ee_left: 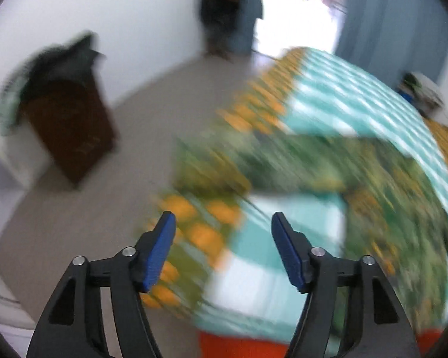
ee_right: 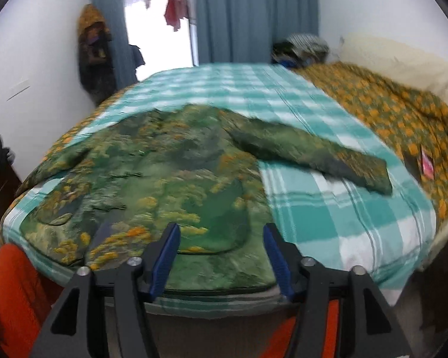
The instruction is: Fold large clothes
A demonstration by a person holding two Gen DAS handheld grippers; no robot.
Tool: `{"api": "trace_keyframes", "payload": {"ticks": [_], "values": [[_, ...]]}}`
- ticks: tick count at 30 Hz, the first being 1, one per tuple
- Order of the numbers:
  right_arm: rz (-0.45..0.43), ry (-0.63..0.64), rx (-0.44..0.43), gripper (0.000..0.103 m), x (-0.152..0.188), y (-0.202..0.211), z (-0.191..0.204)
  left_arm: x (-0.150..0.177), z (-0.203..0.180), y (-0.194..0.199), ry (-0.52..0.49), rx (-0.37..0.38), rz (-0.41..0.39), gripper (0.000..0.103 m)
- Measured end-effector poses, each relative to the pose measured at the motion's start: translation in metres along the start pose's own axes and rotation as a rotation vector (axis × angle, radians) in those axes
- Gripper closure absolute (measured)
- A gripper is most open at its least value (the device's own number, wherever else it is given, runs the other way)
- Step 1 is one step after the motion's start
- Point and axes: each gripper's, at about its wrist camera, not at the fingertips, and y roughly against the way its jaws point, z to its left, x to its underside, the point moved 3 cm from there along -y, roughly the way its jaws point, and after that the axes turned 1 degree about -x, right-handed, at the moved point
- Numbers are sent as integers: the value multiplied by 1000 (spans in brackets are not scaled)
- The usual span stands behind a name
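Observation:
A large green jacket with orange and yellow floral print (ee_right: 164, 179) lies spread flat on the bed's teal and white checked sheet (ee_right: 328, 208), one sleeve (ee_right: 313, 152) stretched out to the right. My right gripper (ee_right: 221, 229) is open and empty, just above the jacket's near hem. In the blurred left wrist view the jacket (ee_left: 328, 167) lies ahead and to the right. My left gripper (ee_left: 222, 217) is open and empty above the bed's near left corner.
A green and orange patterned blanket (ee_right: 403, 119) is bunched along the bed's right side beside a cream pillow (ee_right: 403, 62). A dark wooden cabinet (ee_left: 71, 128) with clothes on top stands left of the bed. Orange fabric (ee_right: 15, 298) hangs below the near edge. Blue curtains (ee_right: 254, 15) frame a bright doorway.

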Motion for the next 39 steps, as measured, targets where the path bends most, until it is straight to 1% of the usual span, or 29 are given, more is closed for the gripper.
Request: {"api": "trace_keyframes", "payload": {"ticks": [2, 3, 4, 5, 8, 11, 13, 14, 15, 16, 17, 18, 19, 20, 21, 23, 25, 27, 28, 29, 30, 31, 32, 33, 34, 35, 36, 38, 39], "values": [[61, -45, 1, 38, 1, -17, -20, 26, -39, -11, -53, 125, 75, 27], [90, -60, -5, 38, 2, -25, -26, 44, -66, -22, -89, 201, 125, 25], [127, -83, -14, 38, 3, -36, -35, 49, -82, -34, -110, 236, 154, 23], [158, -101, -24, 38, 4, -48, -42, 61, -104, -46, -141, 268, 189, 22], [231, -118, -43, 38, 8, -77, -53, 83, -139, -74, -191, 284, 262, 22], [313, -106, -105, 38, 17, -109, -52, 101, -156, -105, -162, 327, 358, 22], [360, -92, -128, 38, 25, -124, -49, 112, -160, -96, -172, 337, 359, 22], [375, -92, -145, 38, 29, -130, -47, 114, -164, -95, -190, 332, 351, 33], [378, -95, -151, 38, 31, -132, -46, 116, -167, -92, -202, 347, 354, 47], [375, -99, -152, 39, 32, -133, -45, 117, -168, -91, -207, 358, 357, 73], [367, -104, -155, 43, 32, -132, -44, 116, -170, -88, -216, 359, 348, 80], [360, -101, -145, 67, 31, -130, -42, 115, -171, -85, -228, 360, 336, 84], [347, -86, -113, 84, 29, -127, -40, 113, -169, -83, -236, 362, 330, 87], [336, -80, -107, 85, 28, -124, -37, 113, -169, -77, -247, 360, 320, 88], [323, -71, -102, 89, 25, -119, -34, 114, -168, -74, -254, 359, 314, 88], [296, -54, -91, 90, 22, -108, -29, 118, -166, -62, -280, 352, 300, 89], [284, -54, -91, 90, 20, -95, -30, 123, -162, -58, -299, 346, 302, 89], [286, -60, -92, 90, 23, -86, -34, 130, -157, -62, -316, 323, 310, 87], [296, -52, -84, 90, 29, -84, -34, 132, -156, -65, -317, 311, 308, 80], [303, -39, -71, 90, 32, -85, -33, 132, -154, -68, -311, 287, 301, 68], [301, -23, -54, 87, 35, -87, -31, 129, -152, -68, -301, 264, 291, 62], [299, -12, -20, 80, 35, -90, -29, 124, -151, -67, -290, 256, 277, 55], [297, -12, 14, 76, 33, -92, -27, 121, -150, -63, -281, 252, 264, 49], [288, -19, 24, 65, 29, -92, -28, 115, -149, -58, -272, 240, 243, 45], [267, -24, 31, 60, 24, -89, -26, 110, -150, -53, -269, 229, 221, 37], [246, -19, 43, 58, 19, -87, -24, 104, -151, -45, -268, 227, 191, 33], [218, 1, 74, 58, 14, -81, -21, 98, -154, -38, -268, 229, 161, 31], [178, 44, 132, 58, 3, -70, -16, 89, -161, -25, -265, 223, 109, 21], [168, 58, 150, 57, -2, -68, -12, 87, -161, -19, -260, 224, 88, 19]]}}
